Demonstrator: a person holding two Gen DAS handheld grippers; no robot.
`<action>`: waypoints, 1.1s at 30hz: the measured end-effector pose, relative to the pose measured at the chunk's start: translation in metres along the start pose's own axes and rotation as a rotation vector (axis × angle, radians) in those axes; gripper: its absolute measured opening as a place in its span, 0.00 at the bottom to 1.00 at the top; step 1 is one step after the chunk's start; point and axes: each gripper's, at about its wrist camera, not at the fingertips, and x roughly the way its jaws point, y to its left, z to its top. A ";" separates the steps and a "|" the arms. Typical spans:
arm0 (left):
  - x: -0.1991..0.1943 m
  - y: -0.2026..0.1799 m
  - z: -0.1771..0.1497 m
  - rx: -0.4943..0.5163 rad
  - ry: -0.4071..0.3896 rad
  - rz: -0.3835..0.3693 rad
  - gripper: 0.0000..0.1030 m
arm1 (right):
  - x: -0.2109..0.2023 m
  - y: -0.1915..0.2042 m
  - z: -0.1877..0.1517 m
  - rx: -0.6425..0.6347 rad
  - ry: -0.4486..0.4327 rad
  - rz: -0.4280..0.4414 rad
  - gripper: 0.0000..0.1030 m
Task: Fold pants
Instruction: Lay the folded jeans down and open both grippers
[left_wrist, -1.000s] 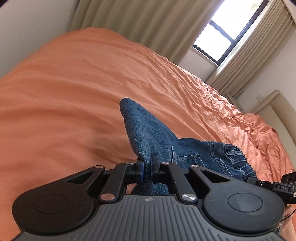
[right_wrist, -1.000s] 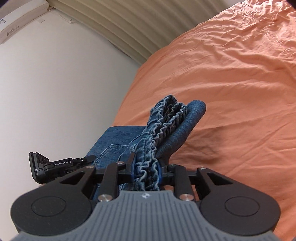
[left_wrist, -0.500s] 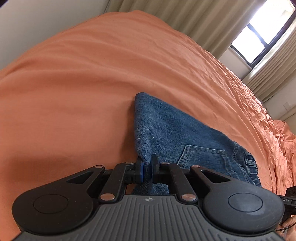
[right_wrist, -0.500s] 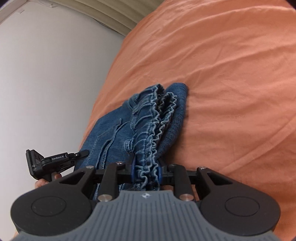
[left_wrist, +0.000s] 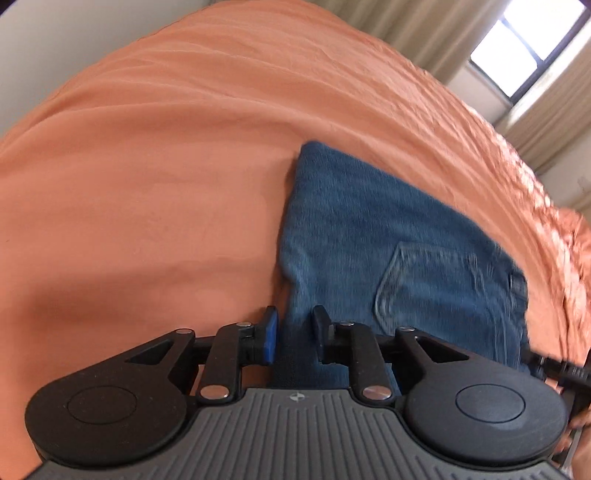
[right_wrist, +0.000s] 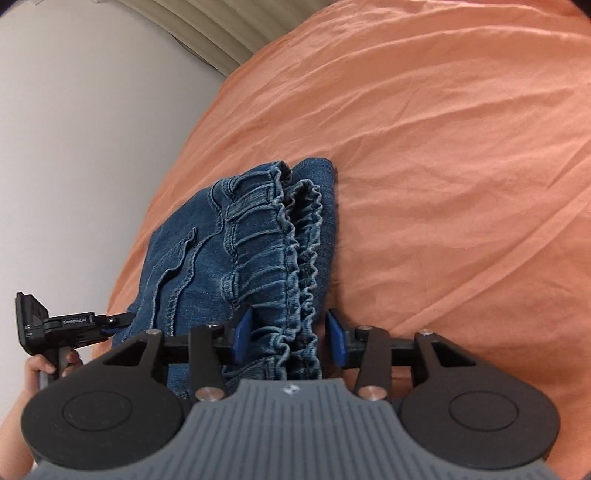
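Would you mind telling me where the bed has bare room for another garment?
The orange sheet lies bare left of the folded jeans, and beyond them toward the curtains. It is crowded only at the near edge, where both grippers straddle the denim.

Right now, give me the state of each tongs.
Left tongs: opening, pants edge between the pads, not pinched.
Right tongs: opening, waistband between the pads, released.

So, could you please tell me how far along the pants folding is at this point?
Done: the jeans lie folded in a compact stack on the orange bedspread, back pocket up, elastic waistband doubled along one edge. In hand: the left tongs and right tongs are opening, denim between the pads. Left: pulling both clear, perhaps smoothing.
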 end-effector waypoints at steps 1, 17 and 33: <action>-0.004 -0.002 -0.006 0.017 0.014 0.013 0.24 | -0.003 0.003 -0.001 -0.010 -0.004 -0.010 0.40; -0.106 -0.021 -0.067 0.056 -0.011 0.194 0.27 | -0.138 0.059 -0.023 -0.298 -0.163 -0.179 0.51; -0.276 -0.176 -0.124 0.363 -0.459 0.296 0.53 | -0.273 0.194 -0.102 -0.604 -0.403 -0.124 0.78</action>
